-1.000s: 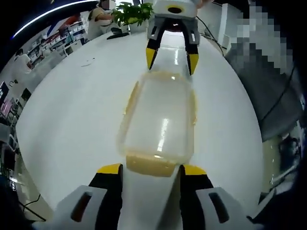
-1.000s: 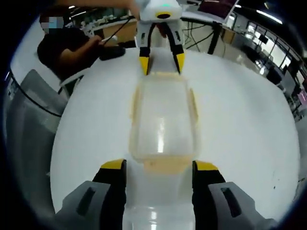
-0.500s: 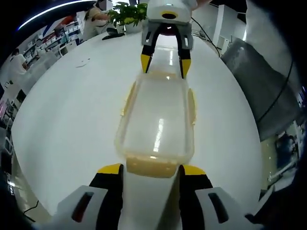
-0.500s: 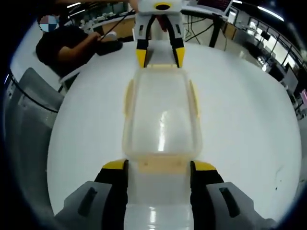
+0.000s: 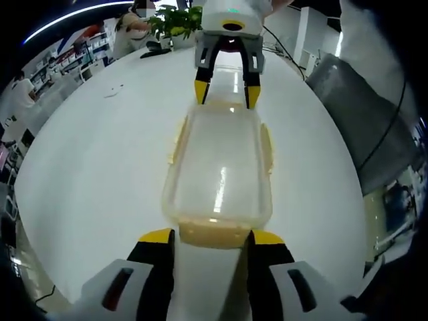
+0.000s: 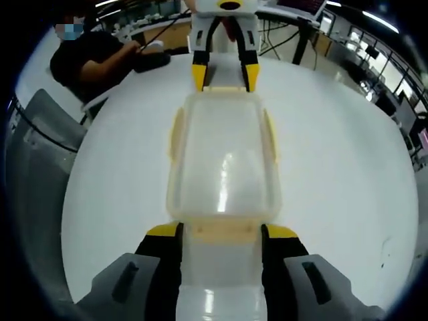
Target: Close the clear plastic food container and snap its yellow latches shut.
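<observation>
A clear plastic food container (image 5: 221, 170) (image 6: 224, 157) lies lengthwise on the white round table (image 5: 87, 154) (image 6: 334, 167), its lid on top. Yellow side latches (image 5: 176, 142) (image 6: 176, 134) flare outward along both long edges. My left gripper (image 5: 212, 237) is at the near end, jaws pressed to either side of the yellow end latch (image 5: 212, 233). It also appears beyond the container in the right gripper view (image 6: 225, 75). My right gripper (image 6: 222, 232) holds the opposite end latch (image 6: 222, 231) the same way, and faces me in the left gripper view (image 5: 227, 92).
A potted plant (image 5: 177, 17) and a person (image 5: 134, 27) are at the table's far edge. A grey chair (image 5: 361, 107) (image 6: 33, 167) stands beside the table. A person in black (image 6: 93, 53) sits near a dark object on the table (image 6: 150, 61).
Both pairs of jaws have drawn slightly inward against the end latches. The two grippers have come a little closer together, and the container fills more of each view.
</observation>
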The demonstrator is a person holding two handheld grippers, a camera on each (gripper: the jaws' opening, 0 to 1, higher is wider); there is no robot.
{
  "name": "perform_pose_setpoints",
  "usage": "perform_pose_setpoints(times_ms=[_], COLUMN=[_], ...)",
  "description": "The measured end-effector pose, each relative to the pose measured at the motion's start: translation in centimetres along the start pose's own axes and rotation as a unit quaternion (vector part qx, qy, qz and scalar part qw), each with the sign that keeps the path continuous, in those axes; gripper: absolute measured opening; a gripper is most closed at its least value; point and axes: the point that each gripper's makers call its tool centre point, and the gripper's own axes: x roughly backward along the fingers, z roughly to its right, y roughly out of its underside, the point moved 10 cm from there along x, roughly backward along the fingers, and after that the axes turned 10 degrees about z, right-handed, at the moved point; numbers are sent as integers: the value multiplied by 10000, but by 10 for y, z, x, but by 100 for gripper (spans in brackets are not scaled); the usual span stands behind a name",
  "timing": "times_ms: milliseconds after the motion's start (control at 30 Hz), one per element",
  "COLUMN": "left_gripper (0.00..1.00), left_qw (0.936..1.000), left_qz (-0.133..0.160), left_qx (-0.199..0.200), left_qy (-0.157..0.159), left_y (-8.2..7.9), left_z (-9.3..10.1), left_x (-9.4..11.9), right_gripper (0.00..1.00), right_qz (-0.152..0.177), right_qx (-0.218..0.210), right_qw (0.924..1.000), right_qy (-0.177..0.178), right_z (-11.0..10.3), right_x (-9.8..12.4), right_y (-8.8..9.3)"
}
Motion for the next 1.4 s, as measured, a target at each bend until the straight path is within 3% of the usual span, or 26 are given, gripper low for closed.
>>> perform_pose_setpoints(times_ms=[267,1067,1267,1400], left_gripper=[34,31,31,31], left_qw=[10000,10000,9994,9992], left_qz=[-28,-2,-304,-388], left_qx=[-65,-59,-106,-68], left_qy=[64,55,83,78], left_y=[3,10,6,2], left_z=[-7,-14,-15,-16], left_x=[0,0,1,13], right_gripper=[39,36,35,35], right_qz=[-75,-28,-77,-36], right_qx=[17,93,161,166], right_qw=[10000,10000,9998,9999], right_qy=[-2,-10,-37,-33], right_z=[3,-3,-5,-9], right_x=[-1,3,5,14], right_y=[0,0,-5,-13])
